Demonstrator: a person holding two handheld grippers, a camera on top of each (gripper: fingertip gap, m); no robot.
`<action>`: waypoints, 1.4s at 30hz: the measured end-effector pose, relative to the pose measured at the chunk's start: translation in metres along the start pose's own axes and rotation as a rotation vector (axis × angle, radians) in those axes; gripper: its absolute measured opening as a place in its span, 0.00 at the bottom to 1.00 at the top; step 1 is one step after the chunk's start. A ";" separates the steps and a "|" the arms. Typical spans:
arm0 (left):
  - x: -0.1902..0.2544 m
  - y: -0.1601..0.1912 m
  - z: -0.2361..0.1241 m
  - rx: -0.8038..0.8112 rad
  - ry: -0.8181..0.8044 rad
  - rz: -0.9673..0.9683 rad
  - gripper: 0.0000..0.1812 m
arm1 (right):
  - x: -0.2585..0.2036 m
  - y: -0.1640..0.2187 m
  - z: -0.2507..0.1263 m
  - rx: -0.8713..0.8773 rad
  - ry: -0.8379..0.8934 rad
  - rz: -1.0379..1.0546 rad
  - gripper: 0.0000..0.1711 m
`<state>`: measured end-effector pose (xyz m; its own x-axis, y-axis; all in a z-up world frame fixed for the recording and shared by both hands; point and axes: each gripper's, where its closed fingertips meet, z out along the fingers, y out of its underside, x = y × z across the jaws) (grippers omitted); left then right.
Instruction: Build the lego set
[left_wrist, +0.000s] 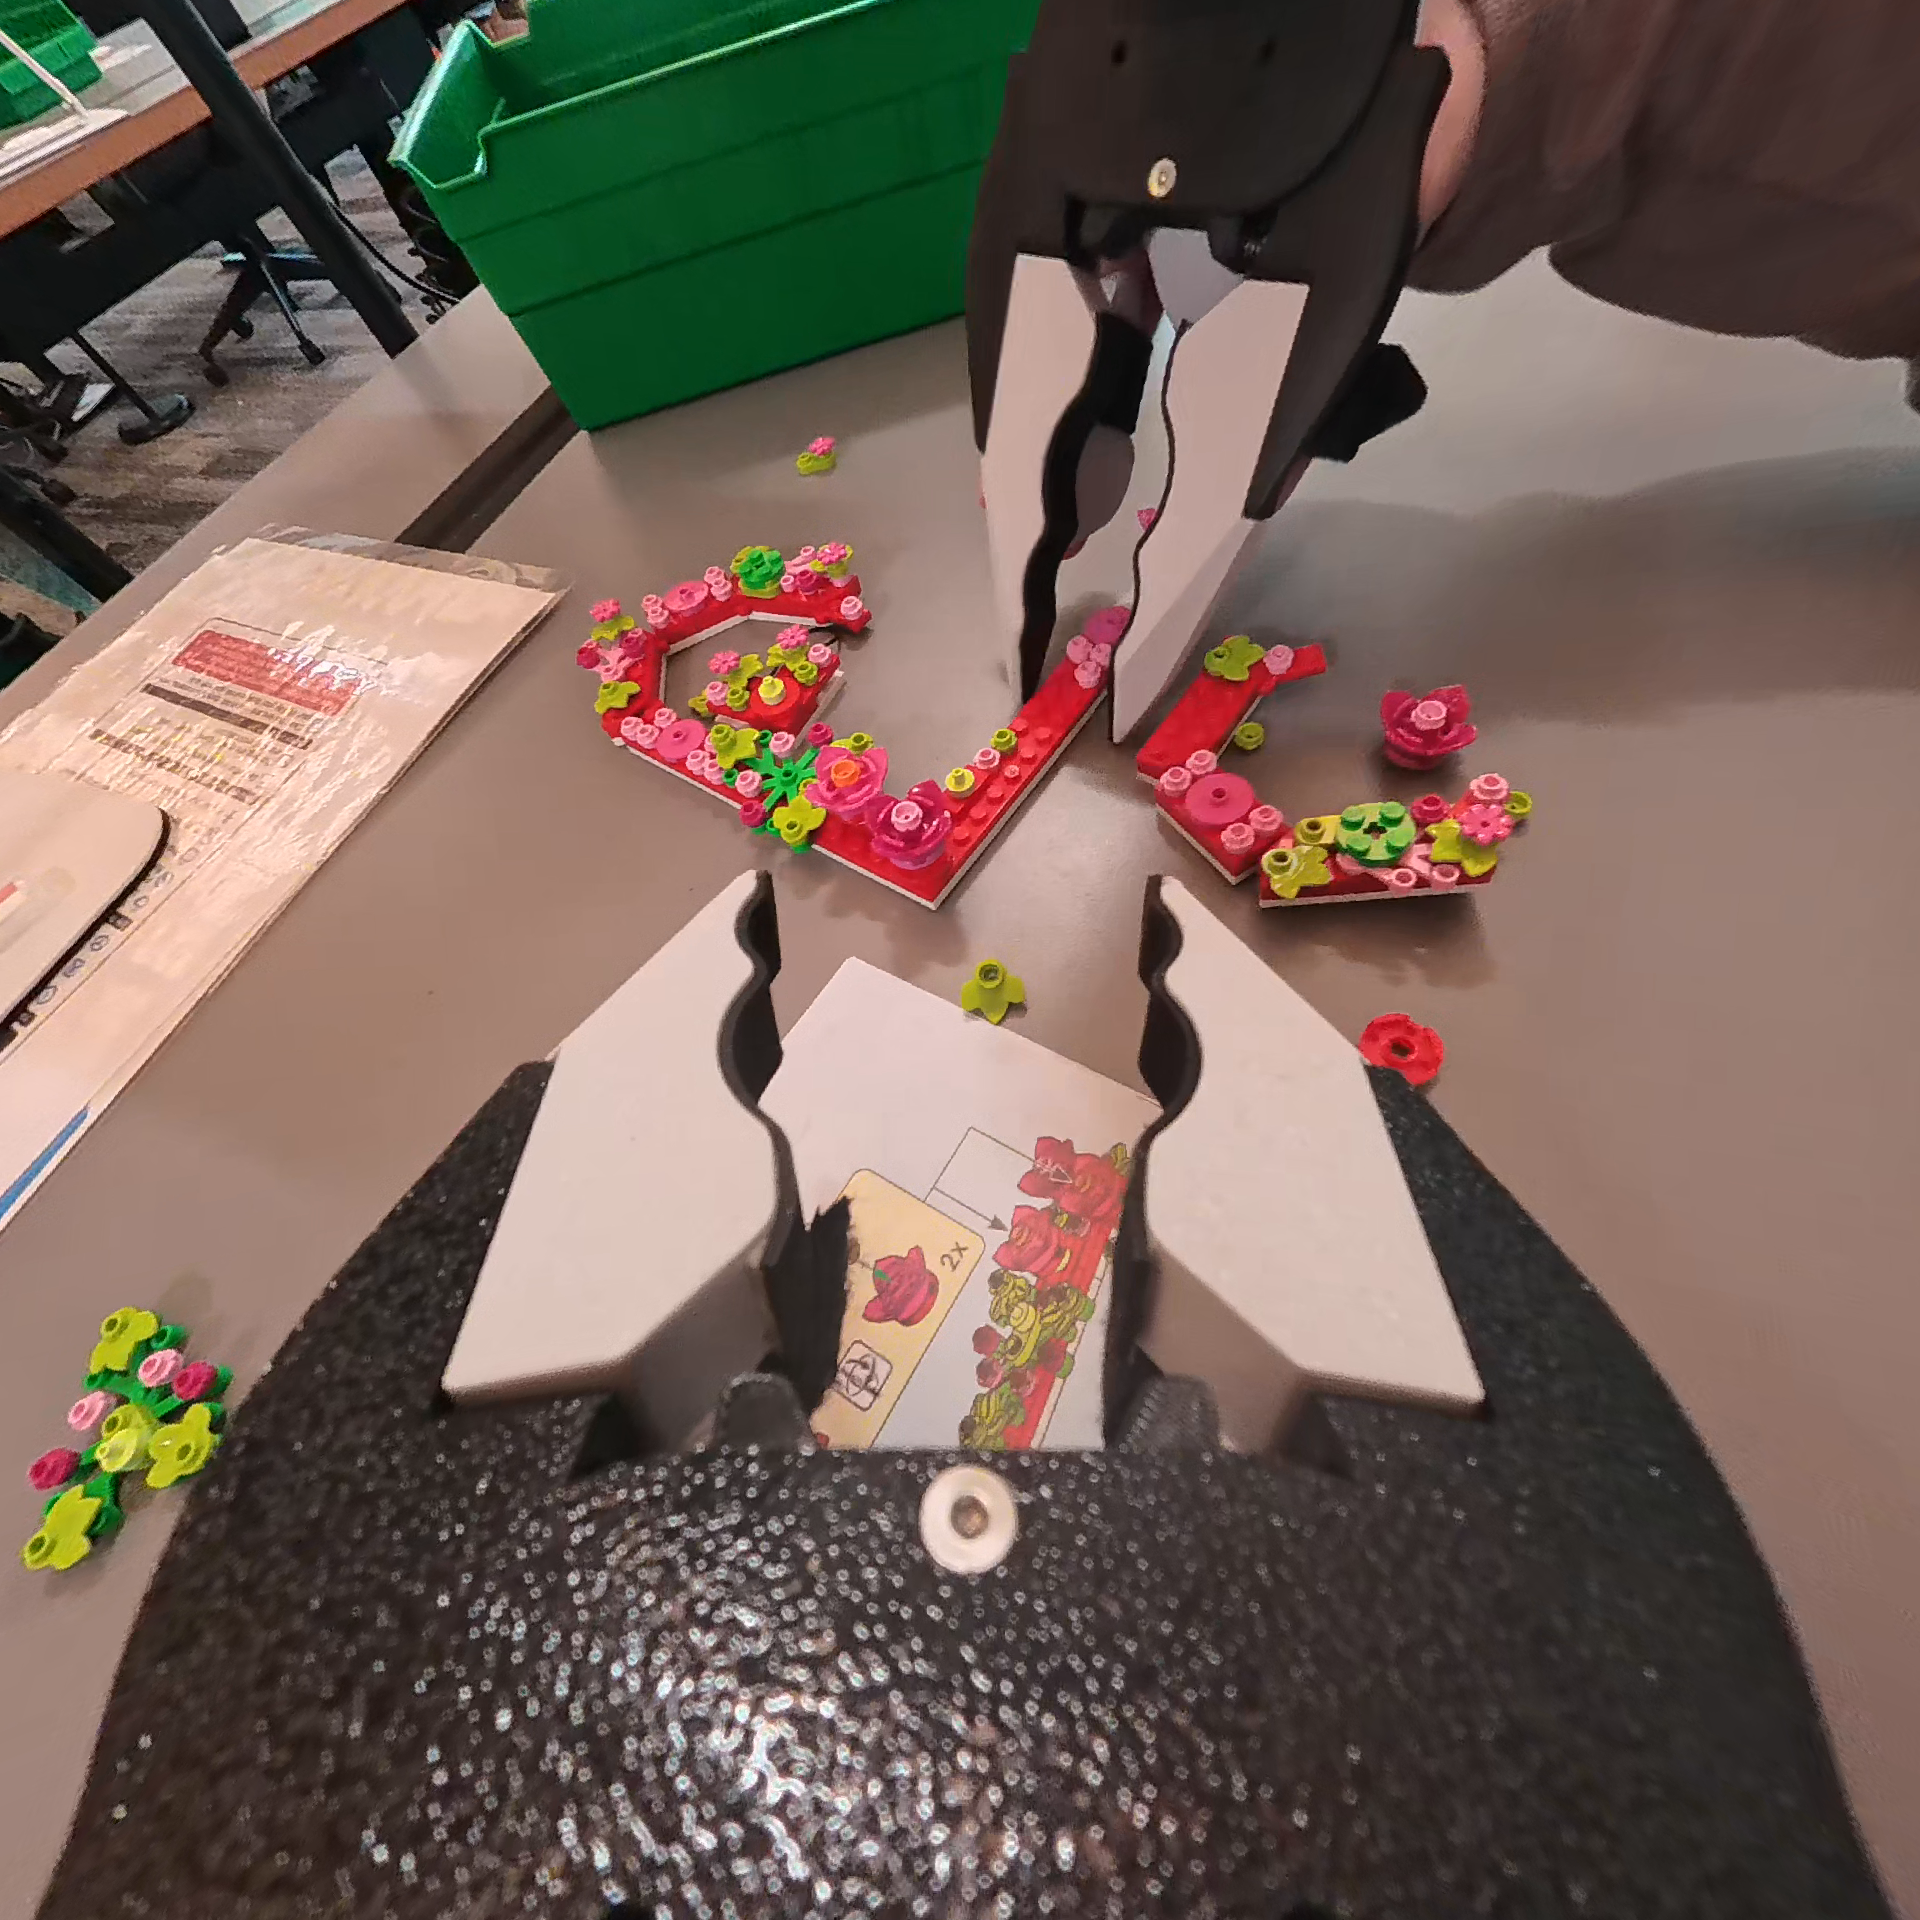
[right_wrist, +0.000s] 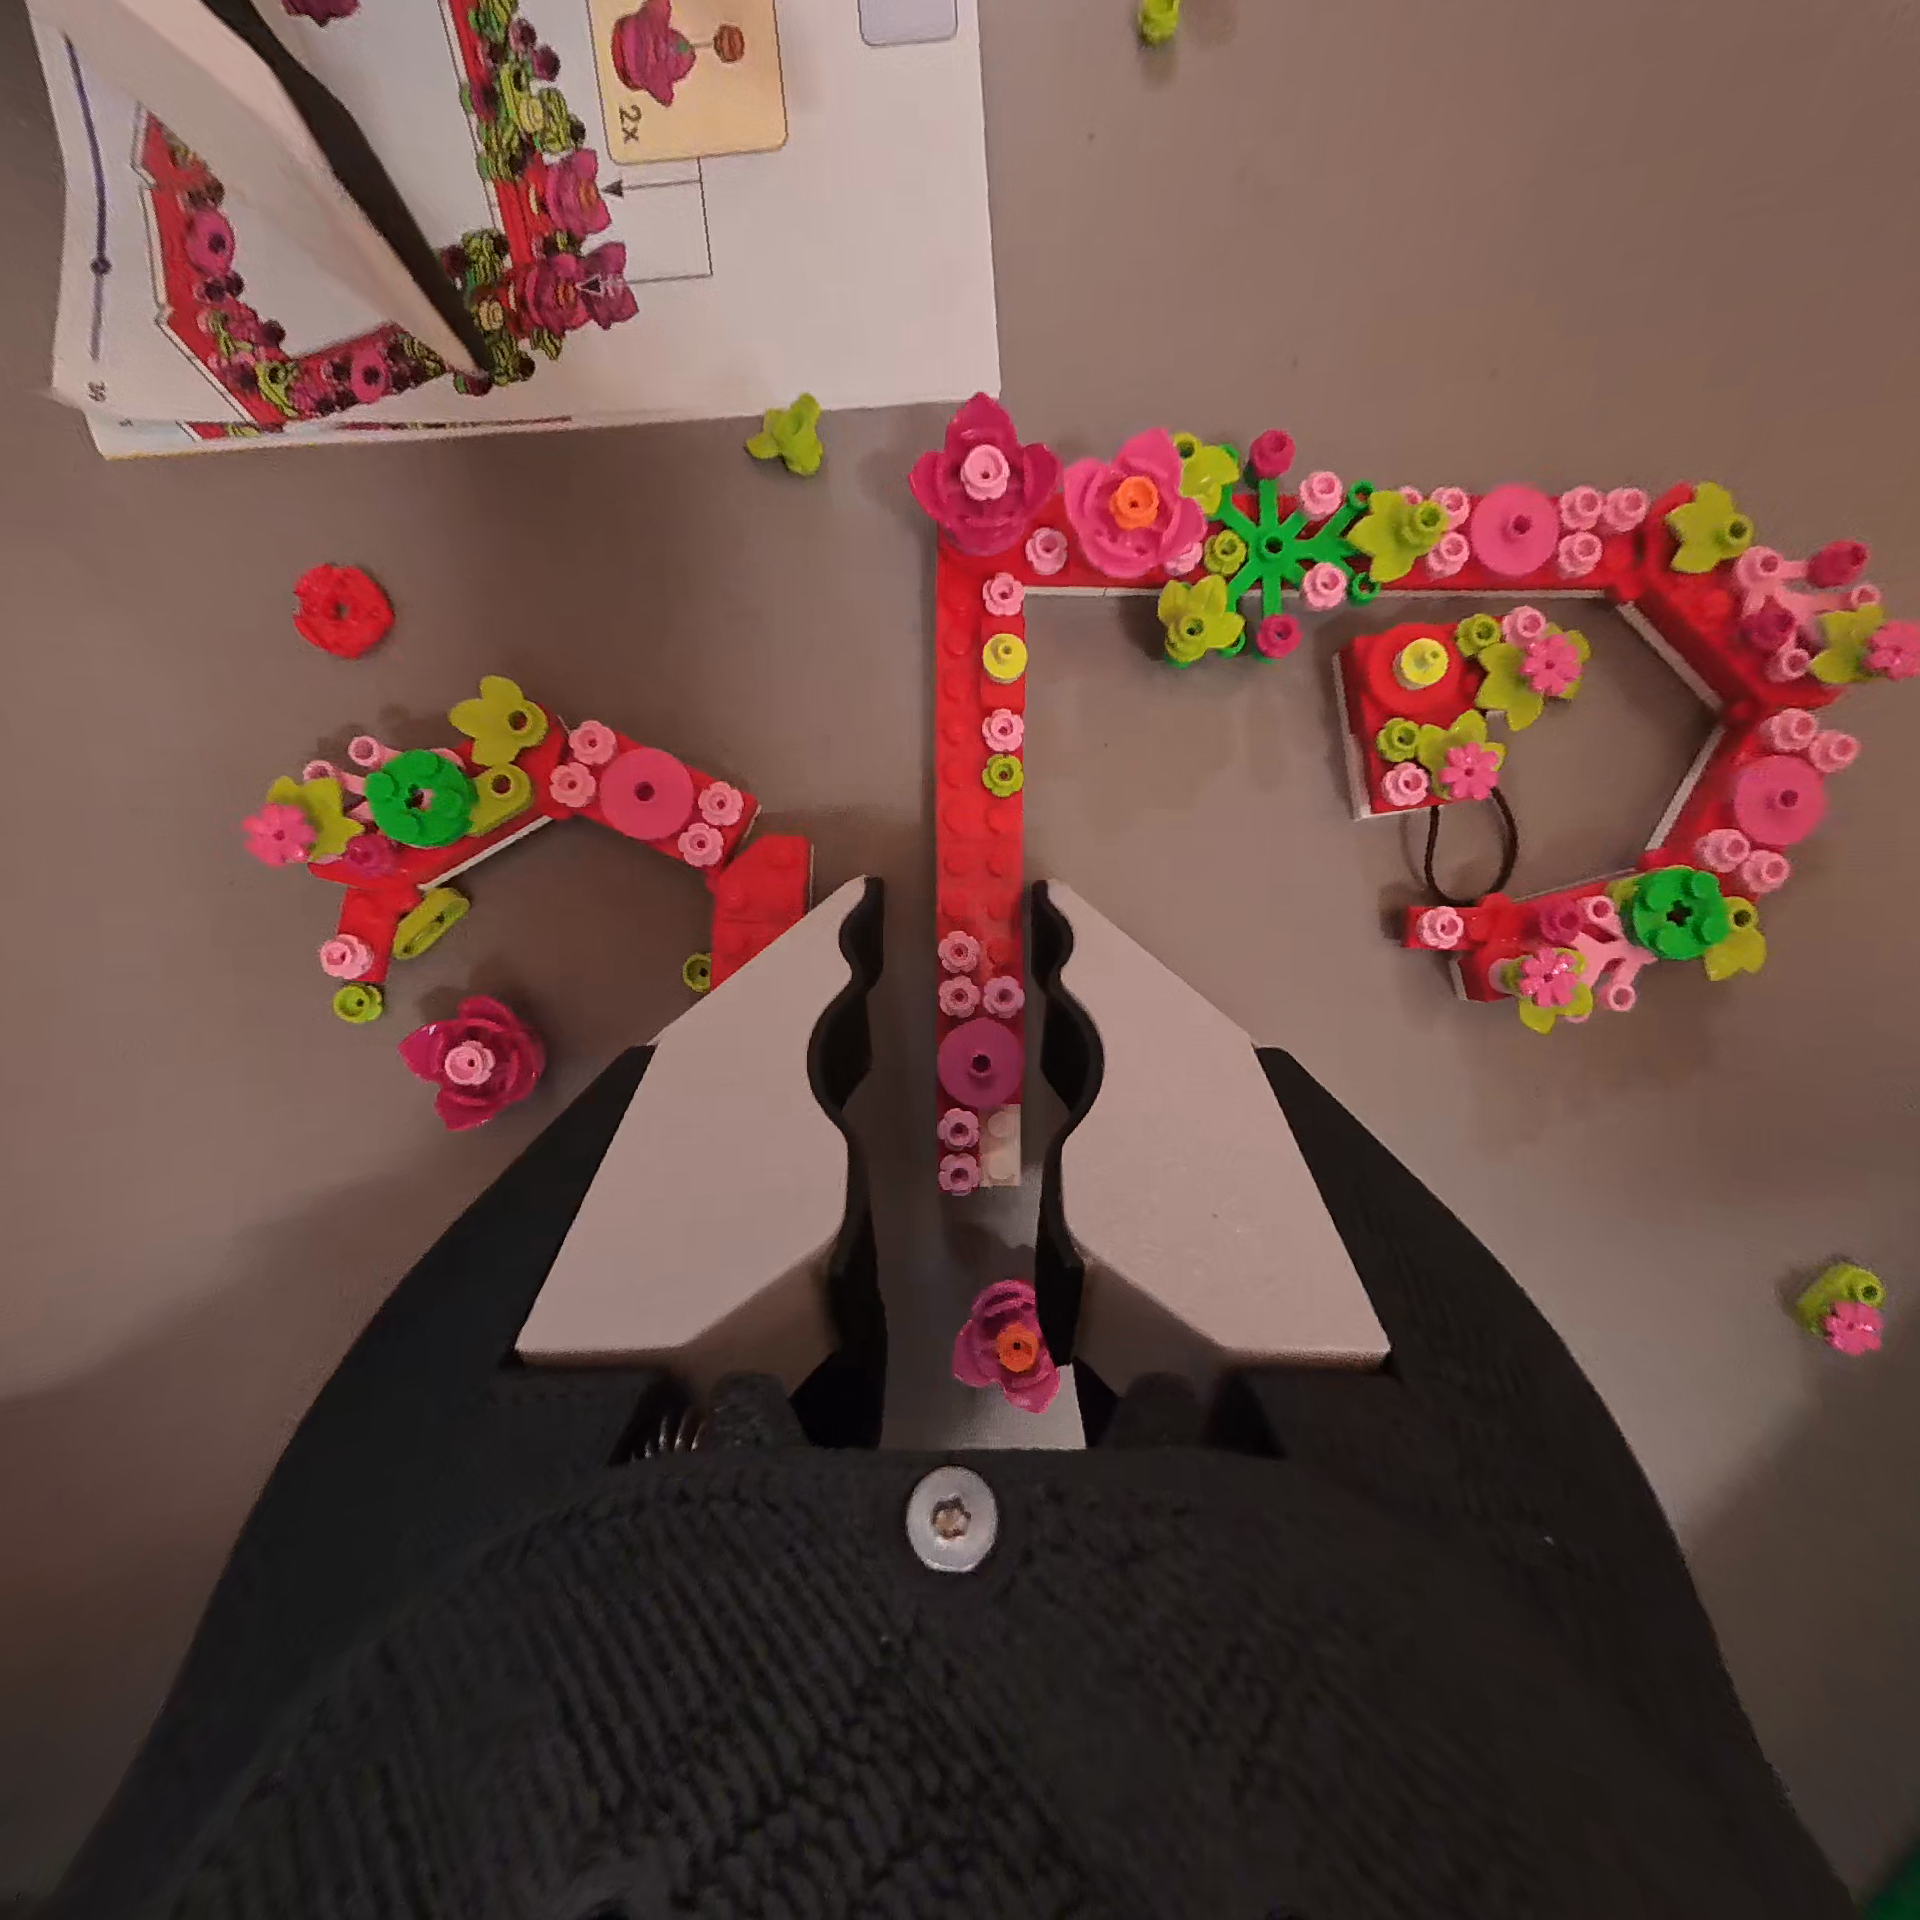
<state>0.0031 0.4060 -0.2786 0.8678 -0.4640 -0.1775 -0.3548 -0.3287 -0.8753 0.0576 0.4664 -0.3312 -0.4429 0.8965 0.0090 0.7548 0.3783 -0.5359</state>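
Now my right gripper stands open, a finger on either side of the red flowered frame's straight arm, a magenta rose lying between its fingers. My left gripper gapes wide over the instruction booklet. A smaller curved red section sits beside the frame.
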 end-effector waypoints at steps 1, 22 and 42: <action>0.000 0.000 0.000 0.001 0.000 -0.002 0.38 | -0.001 -0.001 0.001 -0.001 0.005 -0.007 0.14; -0.032 -0.001 0.044 -0.053 -0.373 0.782 0.31 | 0.006 -0.036 -0.040 0.350 -0.152 0.186 0.08; -0.034 -0.010 0.046 0.026 -0.431 0.802 0.17 | 0.006 -0.037 -0.038 0.427 -0.186 0.227 0.08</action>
<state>-0.0066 0.4629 -0.2846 0.4207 -0.1956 -0.8859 -0.9048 -0.0187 -0.4255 0.0453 0.4668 -0.2794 -0.3985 0.8744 -0.2768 0.5940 0.0161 -0.8043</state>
